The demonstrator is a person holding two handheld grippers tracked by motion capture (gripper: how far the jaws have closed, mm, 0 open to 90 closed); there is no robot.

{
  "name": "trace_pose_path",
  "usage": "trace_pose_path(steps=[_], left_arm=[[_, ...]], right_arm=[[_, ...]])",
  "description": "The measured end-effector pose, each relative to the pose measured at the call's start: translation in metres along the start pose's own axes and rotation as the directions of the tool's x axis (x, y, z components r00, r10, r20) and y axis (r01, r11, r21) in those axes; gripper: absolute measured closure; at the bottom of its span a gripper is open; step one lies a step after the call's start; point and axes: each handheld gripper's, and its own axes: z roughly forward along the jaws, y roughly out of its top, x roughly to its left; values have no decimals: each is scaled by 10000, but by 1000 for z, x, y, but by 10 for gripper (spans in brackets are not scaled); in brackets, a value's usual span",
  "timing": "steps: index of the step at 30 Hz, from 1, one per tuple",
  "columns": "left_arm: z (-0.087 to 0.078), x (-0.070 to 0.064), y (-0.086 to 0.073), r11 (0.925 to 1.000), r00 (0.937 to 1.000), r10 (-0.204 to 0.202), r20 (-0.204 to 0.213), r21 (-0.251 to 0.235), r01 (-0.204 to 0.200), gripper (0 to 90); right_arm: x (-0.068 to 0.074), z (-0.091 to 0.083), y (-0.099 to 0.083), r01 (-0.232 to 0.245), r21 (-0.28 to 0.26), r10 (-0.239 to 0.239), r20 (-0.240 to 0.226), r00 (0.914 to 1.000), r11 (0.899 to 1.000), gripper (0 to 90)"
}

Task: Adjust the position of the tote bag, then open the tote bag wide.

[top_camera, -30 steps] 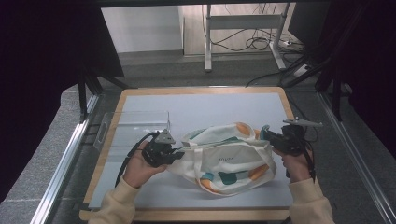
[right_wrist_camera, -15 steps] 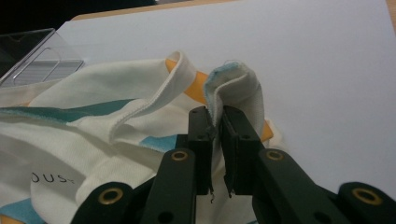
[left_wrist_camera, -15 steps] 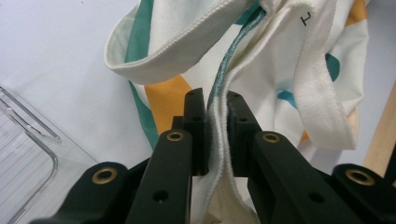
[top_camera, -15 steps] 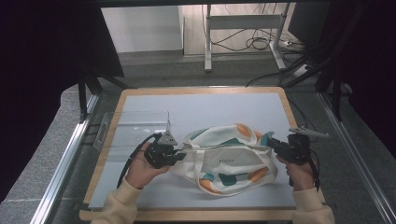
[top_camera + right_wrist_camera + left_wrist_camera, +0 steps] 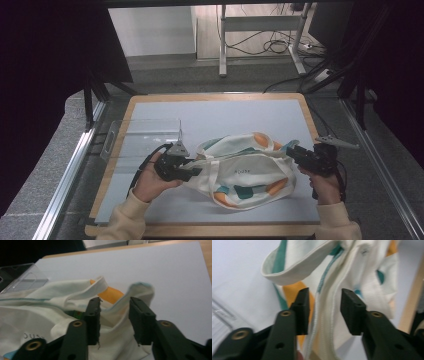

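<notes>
A white cloth bag (image 5: pixel 245 172) with orange and teal patches lies crumpled on the white board (image 5: pixel 240 115), toward its near edge. My left gripper (image 5: pixel 196 172) is at the bag's left end. In the left gripper view it (image 5: pixel 324 293) is open, and the bag's stitched seam (image 5: pixel 329 302) runs loosely between the jaws. My right gripper (image 5: pixel 292 151) is at the bag's right end. In the right gripper view it (image 5: pixel 115 302) is open around a raised fold of cloth (image 5: pixel 117 307), near a handle strap (image 5: pixel 97 287).
A clear plastic tray (image 5: pixel 140 137) sits at the board's left side, just behind my left hand. The board has a wooden rim (image 5: pixel 215 96). Metal rails (image 5: pixel 65 190) flank the table. Bare board lies beyond the bag.
My right gripper has drifted a little toward me and outward at the bag's right end. The bag's right side has settled lower. My left gripper has barely moved.
</notes>
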Motion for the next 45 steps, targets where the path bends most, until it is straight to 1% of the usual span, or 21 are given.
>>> trace_pose_path(steps=[1,2,3,5,6,7,10,12,13,14,17,18,20,25,27,32,38,39,40,43,45], left_arm=[[0,0,0,10000,10000,0,0,0,0,545],[-2,0,0,10000,10000,26,63,-91,-25,524],[-4,0,0,9998,9999,-65,117,-192,67,504],[-12,0,0,9990,10000,-1,37,-439,3,449],[-12,0,0,9990,10000,-1,37,-439,3,429],[-15,0,0,9985,10000,20,-35,-550,-22,416],[-22,-1,1,9963,9997,28,-249,-855,-49,394],[-26,-1,1,9953,9991,44,-424,-966,-85,365],[-27,-1,1,9947,9988,25,-490,-1027,-75,365],[-30,-1,1,9935,9981,-5,-616,-1135,-65,352],[-32,-1,1,9930,9974,-3,-724,-1181,-82,345],[-33,-1,1,9931,9971,36,-766,-1162,-125,342],[-34,-1,1,9929,9965,42,-840,-1178,-141,340],[-37,0,0,9907,9949,-34,-1009,-1353,-104,335],[-38,1,0,9900,9945,-111,-1045,-1413,-38,334],[-40,2,-1,9901,9951,-67,-989,-1399,-73,350],[-42,3,0,9882,9935,-138,-1128,-1531,-37,349],[-42,3,1,9874,9937,-132,-1115,-1581,-46,349],[-42,2,2,9871,9935,-102,-1132,-1597,-81,349],[-41,2,6,9864,9944,-73,-1051,-1640,-101,352],[-39,2,8,9883,9953,20,-969,-1517,-168,356]], right_arm=[[0,0,0,0,0,0,0,10000,10000,559],[1,-3,1,71,-196,-72,-68,10000,9998,475],[1,-5,2,130,-318,-132,-69,9999,9994,449],[3,-8,4,217,-544,-223,-103,9997,9983,408],[3,-8,4,217,-544,-223,-103,9997,9983,408],[5,-10,6,358,-737,-374,-206,9991,9966,378],[8,-12,7,517,-890,-550,-357,9978,9947,365],[14,-13,8,838,-937,-892,-557,9945,9921,351],[14,-13,8,838,-937,-892,-557,9945,9921,351],[18,-13,9,1009,-919,-1075,-698,9918,9906,346],[22,-13,9,1170,-906,-1249,-871,9883,9890,337],[26,-12,10,1343,-883,-1434,-1065,9839,9870,329],[28,-11,10,1409,-864,-1502,-1125,9822,9862,326],[39,-7,11,1799,-722,-1890,-1501,9704,9810,317],[40,-6,10,1873,-701,-1962,-1548,9683,9798,314],[44,-3,9,2028,-644,-2107,-1611,9642,9771,310],[51,0,9,2222,-591,-2293,-1743,9576,9732,311],[54,2,9,2355,-590,-2424,-1825,9529,9701,311],[54,2,9,2355,-590,-2424,-1825,9529,9701,311],[60,4,12,2545,-543,-2602,-1998,9447,9656,312],[62,5,13,2636,-547,-2692,-2053,9409,9631,313]])
